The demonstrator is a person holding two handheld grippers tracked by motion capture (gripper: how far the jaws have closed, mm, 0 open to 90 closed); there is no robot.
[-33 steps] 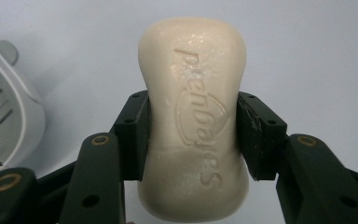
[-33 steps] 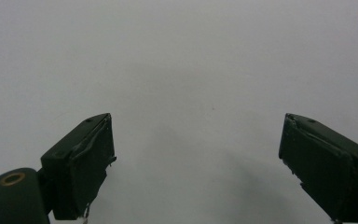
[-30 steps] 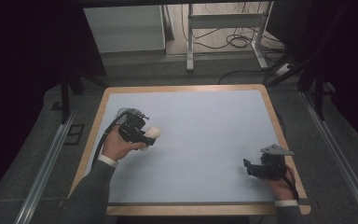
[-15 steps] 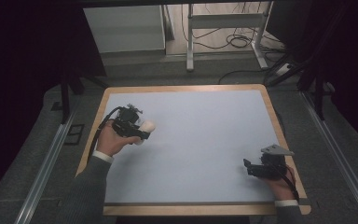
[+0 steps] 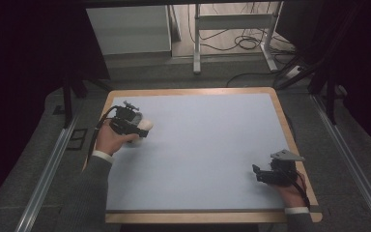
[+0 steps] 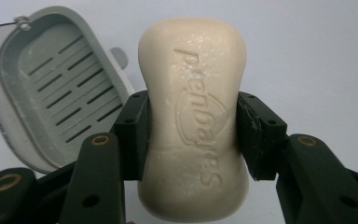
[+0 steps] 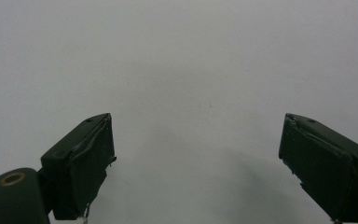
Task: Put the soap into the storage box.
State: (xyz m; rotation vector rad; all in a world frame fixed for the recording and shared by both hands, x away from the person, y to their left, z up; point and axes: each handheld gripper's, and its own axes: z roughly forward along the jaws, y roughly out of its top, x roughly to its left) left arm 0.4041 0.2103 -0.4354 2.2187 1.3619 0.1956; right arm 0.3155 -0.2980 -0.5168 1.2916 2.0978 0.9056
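A dark room was seen around a table [image 5: 198,145] with a pale blue top and a wooden rim. The soap [image 6: 193,116] was held over the far left part of the table, near the left rim. It was gripped by the left tongs [image 6: 193,135], with one black pad pressed on each long side. In the high view, the soap [image 5: 144,126] was seen poking out past the left tongs [image 5: 134,126], above the table top.

Just beside the soap, a grey soap dish [image 6: 56,98] with slots in its floor was seen. Nothing was in it, and it lay apart from the soap.

The right tongs [image 7: 196,163] were spread wide apart with nothing between them. They were kept low over the near right part of the table, well apart from the soap, as seen from above [image 5: 263,174].

So the picking up looked done. What seemed left was for the soap to be brought over the dish, put down in it and let go. That is only a guess from how things lay.
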